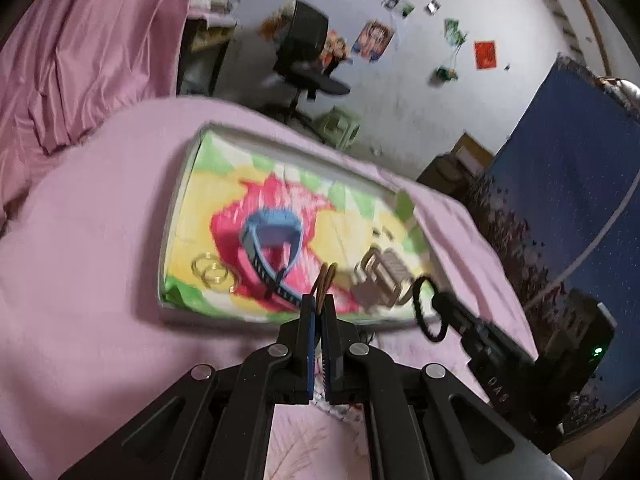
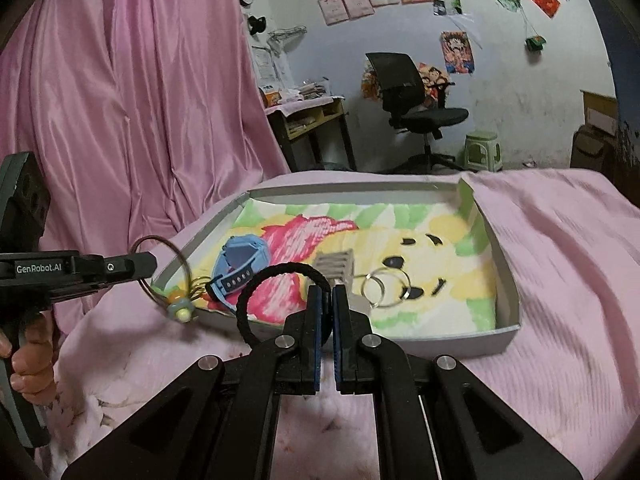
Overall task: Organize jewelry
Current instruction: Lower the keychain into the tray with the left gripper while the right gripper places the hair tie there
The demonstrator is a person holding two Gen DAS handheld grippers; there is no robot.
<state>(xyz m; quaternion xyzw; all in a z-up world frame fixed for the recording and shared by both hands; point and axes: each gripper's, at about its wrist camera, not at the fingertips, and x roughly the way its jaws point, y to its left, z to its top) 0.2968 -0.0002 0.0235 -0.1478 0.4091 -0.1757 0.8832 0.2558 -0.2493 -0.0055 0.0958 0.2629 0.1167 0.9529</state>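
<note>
Jewelry lies partly out of clear sight: motion blur smears the tray (image 1: 182,184) in my left view, so the silver hoops (image 2: 386,286) and the grey clip-like piece (image 2: 336,266) on its bright drawn lining stay vague, and I cannot tell what that grey piece is. My left gripper (image 1: 320,304) has its jaws pinched tight on a thin brown bangle (image 2: 162,266), whose lower part carries a small green-and-yellow charm (image 2: 180,308); from its own camera only the bangle's edge shows. My right gripper (image 2: 325,294) is clamped on a black hair tie (image 2: 276,276), its loop hanging left of the fingers. A blue watch (image 2: 240,258) rests in the tray. The tray sits on a pink bedspread (image 2: 560,264). Behind are a pink curtain (image 2: 120,100), a black office chair (image 2: 416,96) and posters on a pale wall.
</note>
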